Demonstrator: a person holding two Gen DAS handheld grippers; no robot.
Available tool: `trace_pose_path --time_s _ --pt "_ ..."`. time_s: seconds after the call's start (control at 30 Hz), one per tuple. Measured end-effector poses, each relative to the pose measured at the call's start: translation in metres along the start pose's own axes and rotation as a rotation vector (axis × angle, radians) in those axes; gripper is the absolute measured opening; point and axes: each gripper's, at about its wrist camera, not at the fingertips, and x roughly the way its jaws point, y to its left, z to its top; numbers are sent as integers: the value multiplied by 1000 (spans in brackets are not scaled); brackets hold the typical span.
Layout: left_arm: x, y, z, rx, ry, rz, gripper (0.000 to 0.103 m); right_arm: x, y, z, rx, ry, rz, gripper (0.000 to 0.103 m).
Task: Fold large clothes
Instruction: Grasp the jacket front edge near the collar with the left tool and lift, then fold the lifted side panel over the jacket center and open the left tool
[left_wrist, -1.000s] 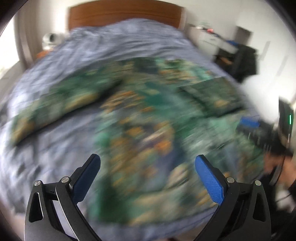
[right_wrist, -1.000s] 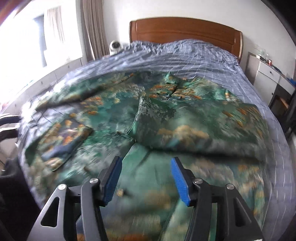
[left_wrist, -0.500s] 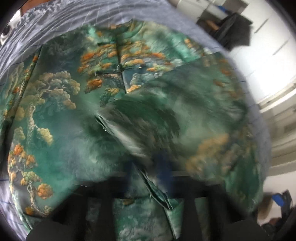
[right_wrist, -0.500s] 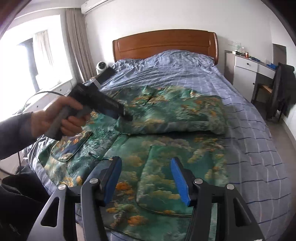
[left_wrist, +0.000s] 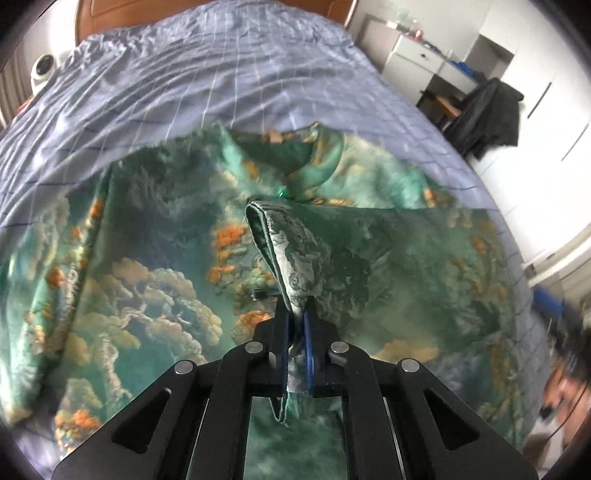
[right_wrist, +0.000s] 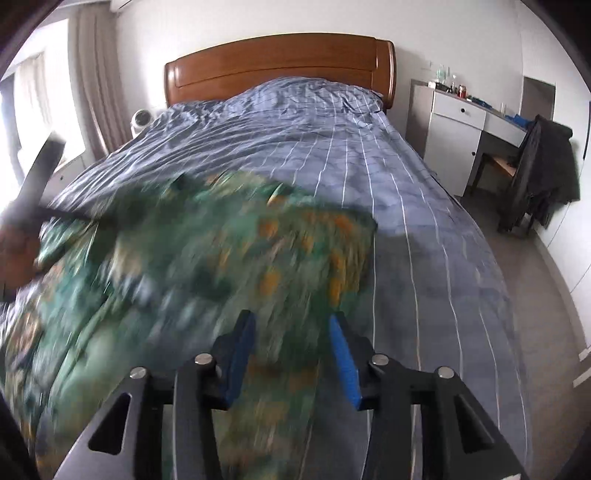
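Observation:
A large green garment (left_wrist: 155, 266) printed with clouds and orange trees lies spread on the bed, collar toward the headboard. Its right part is folded over the middle. My left gripper (left_wrist: 295, 314) is shut on the folded edge of the garment (left_wrist: 291, 251) and lifts it into a ridge. In the right wrist view the garment (right_wrist: 207, 266) is blurred by motion. My right gripper (right_wrist: 291, 332) is open and empty above the garment's near right part. The hand holding the left gripper (right_wrist: 18, 243) shows at the left edge of that view.
The bed has a blue checked cover (right_wrist: 332, 147) and a wooden headboard (right_wrist: 280, 62). A white desk (right_wrist: 465, 122) and a chair draped with a dark jacket (right_wrist: 543, 177) stand at the right. A small white fan (right_wrist: 142, 120) sits left of the bed. Grey floor (right_wrist: 535, 288) runs along the bed's right side.
My left gripper has shut on the garment's folded edge and lifted it. My right gripper has swung toward the right side of the bed and stays open.

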Motion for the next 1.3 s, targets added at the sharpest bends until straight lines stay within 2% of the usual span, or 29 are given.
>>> trace_pose_path --time_s 0.07,0.13,0.17,0.23,0.37,0.53,0.63,0.77,0.93,1.07,1.17,1.23,1.3 --pt "9 0 -4 14 -4 12 6 31 -6 30 29 14 38 39" --pt "18 1 -8 28 -2 32 6 56 -8 47 45 29 47 38" --pt "21 1 -7 35 2 43 7 78 -10 57 64 62 53 38" --pt "28 2 -14 59 8 69 7 113 -17 63 129 119 62 38" --pt "34 4 -24 78 1 81 8 164 -23 49 255 231 101 36" --pt "34 3 -26 81 -6 85 8 147 -19 42 256 205 110 36" --pt "36 4 -26 80 -10 84 9 116 -11 30 199 198 158 36" --pt "38 4 -27 71 -10 90 9 84 -2 1 164 234 209 36" --pt "42 4 -28 58 -1 99 10 90 -6 -20 262 267 230 36" --pt "44 1 -28 55 -7 120 11 103 -3 -24 280 282 188 36" --pt "33 -1 -33 47 -37 145 19 101 2 -19 282 281 148 36" --pt "17 -1 -42 43 -66 149 33 93 5 -19 278 275 130 36" --pt "-7 4 -57 45 -106 132 52 77 12 -23 256 272 100 38"
